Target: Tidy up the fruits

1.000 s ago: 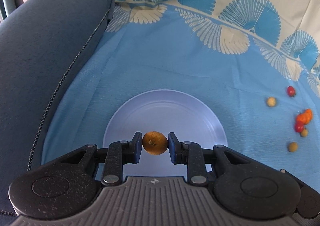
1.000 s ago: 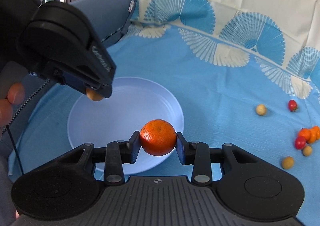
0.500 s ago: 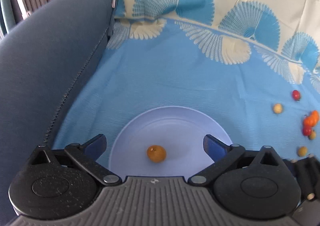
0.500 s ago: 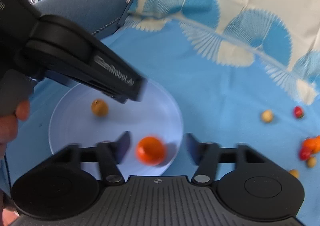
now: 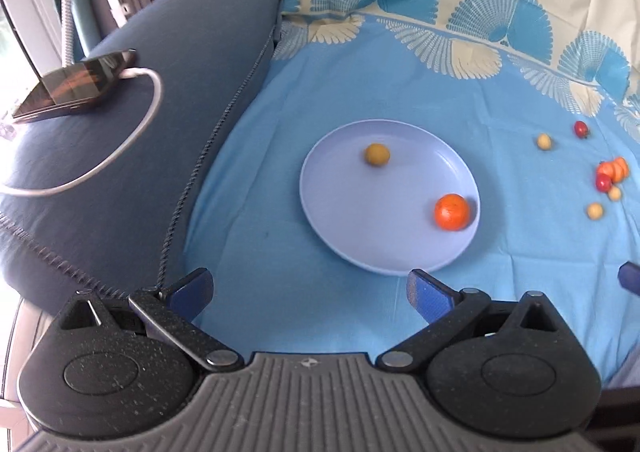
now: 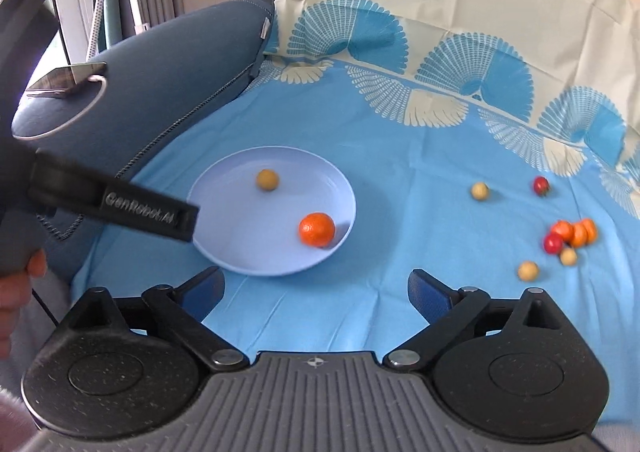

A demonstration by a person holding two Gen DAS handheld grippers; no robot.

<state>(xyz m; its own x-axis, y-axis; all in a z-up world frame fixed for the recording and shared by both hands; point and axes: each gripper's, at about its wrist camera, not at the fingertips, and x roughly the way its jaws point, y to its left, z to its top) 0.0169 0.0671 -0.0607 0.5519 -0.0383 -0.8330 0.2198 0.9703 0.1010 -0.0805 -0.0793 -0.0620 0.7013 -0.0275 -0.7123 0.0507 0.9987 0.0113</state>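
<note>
Fruit sits in two places on the blue patterned cloth. On the pale blue plate, an orange mandarin lies near the plate's right rim and a small yellow-brown fruit lies toward the far side, the two well apart. The rest is scattered toward the cloth's right edge: a pale round fruit, a red cherry tomato, and a tight cluster of orange and red pieces with two more pale fruits just beside it.

Nothing is between the fingers of the left gripper, which are spread wide over the cloth on the near side of the plate. Those of the right gripper are opening, with only bare cloth between them.

At the cloth's left edge lies a dark blue cushion, with a phone and its white cable on top.
</note>
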